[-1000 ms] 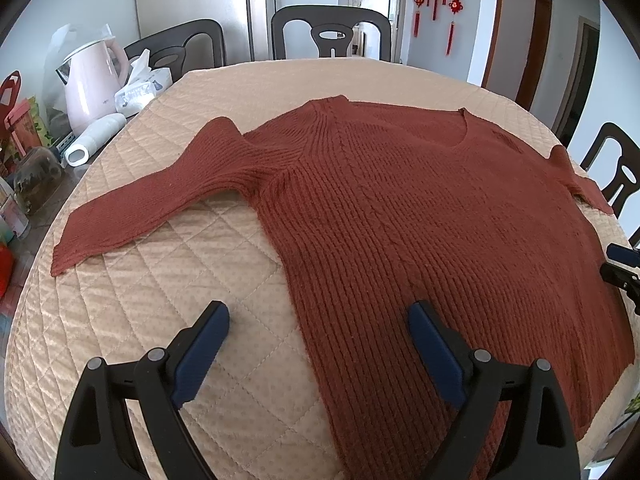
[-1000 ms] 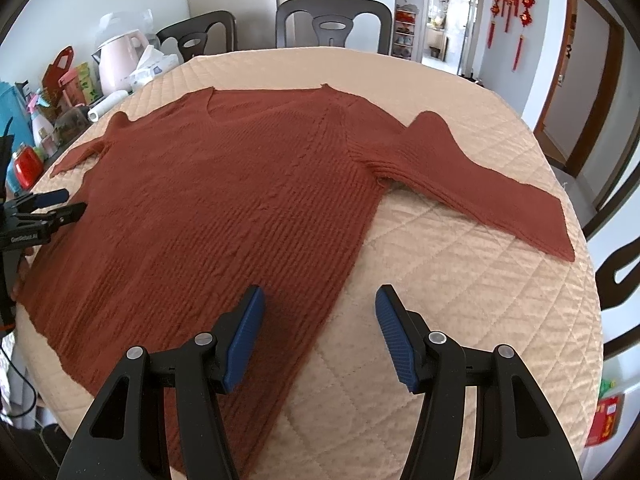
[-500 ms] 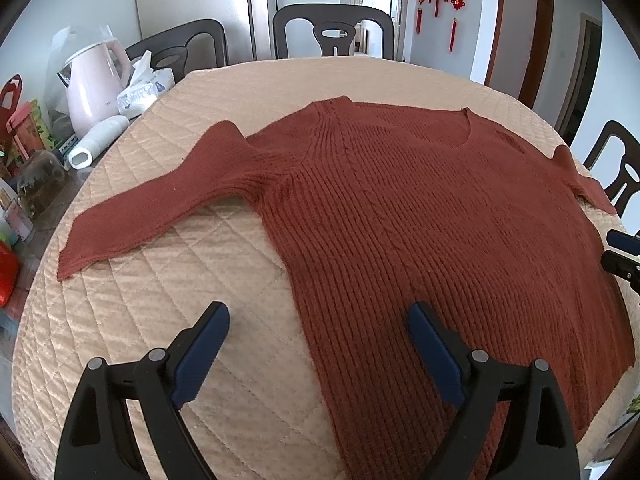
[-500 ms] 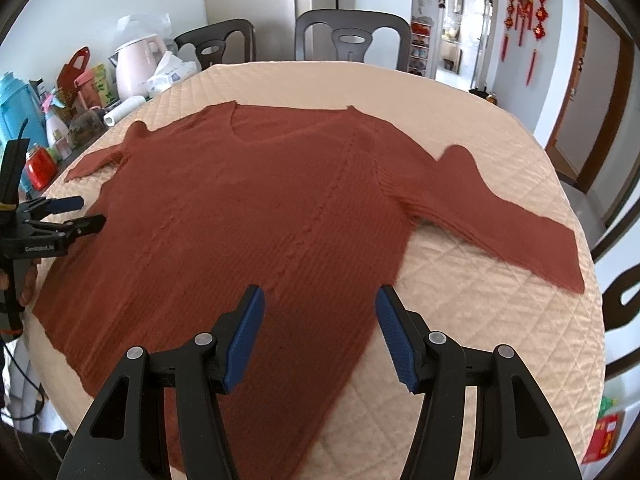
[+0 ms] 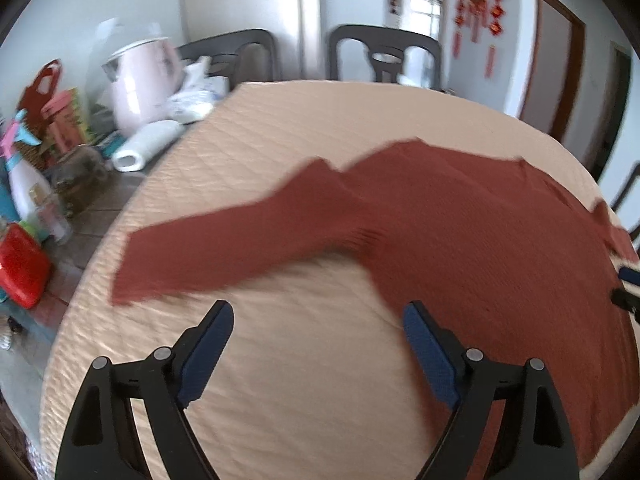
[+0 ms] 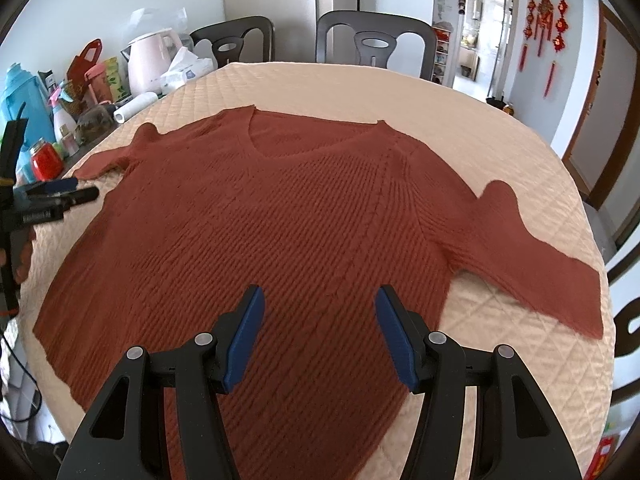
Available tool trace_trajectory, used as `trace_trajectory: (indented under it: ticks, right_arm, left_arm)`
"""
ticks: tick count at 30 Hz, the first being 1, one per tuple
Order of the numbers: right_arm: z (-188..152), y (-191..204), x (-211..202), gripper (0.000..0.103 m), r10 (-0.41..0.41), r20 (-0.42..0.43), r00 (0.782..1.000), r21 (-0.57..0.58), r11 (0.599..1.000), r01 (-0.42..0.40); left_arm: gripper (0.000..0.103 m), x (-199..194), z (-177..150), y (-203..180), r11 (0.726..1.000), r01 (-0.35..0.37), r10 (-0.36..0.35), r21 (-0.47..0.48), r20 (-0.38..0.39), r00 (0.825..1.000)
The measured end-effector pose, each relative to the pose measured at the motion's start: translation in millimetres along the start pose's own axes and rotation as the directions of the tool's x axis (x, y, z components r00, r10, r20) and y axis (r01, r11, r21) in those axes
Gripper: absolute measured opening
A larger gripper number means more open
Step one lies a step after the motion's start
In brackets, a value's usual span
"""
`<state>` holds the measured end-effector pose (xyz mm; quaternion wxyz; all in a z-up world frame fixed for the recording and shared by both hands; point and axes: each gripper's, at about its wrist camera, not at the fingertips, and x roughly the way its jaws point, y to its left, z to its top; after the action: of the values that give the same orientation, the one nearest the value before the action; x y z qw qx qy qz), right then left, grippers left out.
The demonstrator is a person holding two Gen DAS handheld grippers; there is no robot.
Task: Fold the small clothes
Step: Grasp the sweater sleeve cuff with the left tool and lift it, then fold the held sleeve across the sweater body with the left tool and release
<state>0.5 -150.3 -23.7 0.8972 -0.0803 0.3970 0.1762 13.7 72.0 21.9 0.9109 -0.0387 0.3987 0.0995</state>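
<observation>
A rust-red knitted sweater (image 6: 288, 216) lies flat, front up, on the round table with the beige quilted cover (image 6: 400, 92). Both sleeves are spread out sideways. In the left wrist view the sweater (image 5: 480, 232) is blurred, and its left sleeve (image 5: 224, 240) stretches toward the table's left edge. My left gripper (image 5: 316, 312) is open and empty above bare cover, just in front of that sleeve. My right gripper (image 6: 318, 300) is open and empty above the sweater's lower body. The left gripper also shows in the right wrist view (image 6: 76, 190) at the far left.
A pink kettle (image 6: 152, 64), tissues, a white roll (image 5: 144, 150), bottles and a red jar (image 6: 46, 160) crowd a side surface left of the table. Dark chairs (image 6: 372, 40) stand behind the table. A doorway is at the right.
My left gripper has swung left, off the sweater's body toward the left sleeve. My right gripper has shifted left, from the sweater's side edge to over its lower body.
</observation>
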Motion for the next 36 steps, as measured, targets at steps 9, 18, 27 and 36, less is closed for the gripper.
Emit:
trace_trajectory:
  ticks: [9,18,27,36]
  right_arm:
    - [6,-3,10,0.058,0.001,-0.009,1.0,-0.011,1.0,-0.001]
    - [4,-12,21,0.058,-0.013,-0.037,0.999,0.001,1.0,0.013]
    - [-2,-15,22,0.058,-0.007,-0.024,1.0,0.009,1.0,0.007]
    - [-1,-15,23,0.059,-0.018,-0.028,0.999,-0.002,1.0,0.018]
  left_arm:
    - [0.085,26,13,88,0.969,-0.203,0.203,-0.14,-0.011,0.979]
    - [0.074,54,9,123,0.957,-0.165,0.147,-0.239,-0.09,0.985]
    - [0.013,51,21,106,0.976,-0.079,0.065,-0.205,-0.073,0.995]
    - [0.013,3,64,46,0.974,0.175,-0.164,-0.146,0.084,0.983]
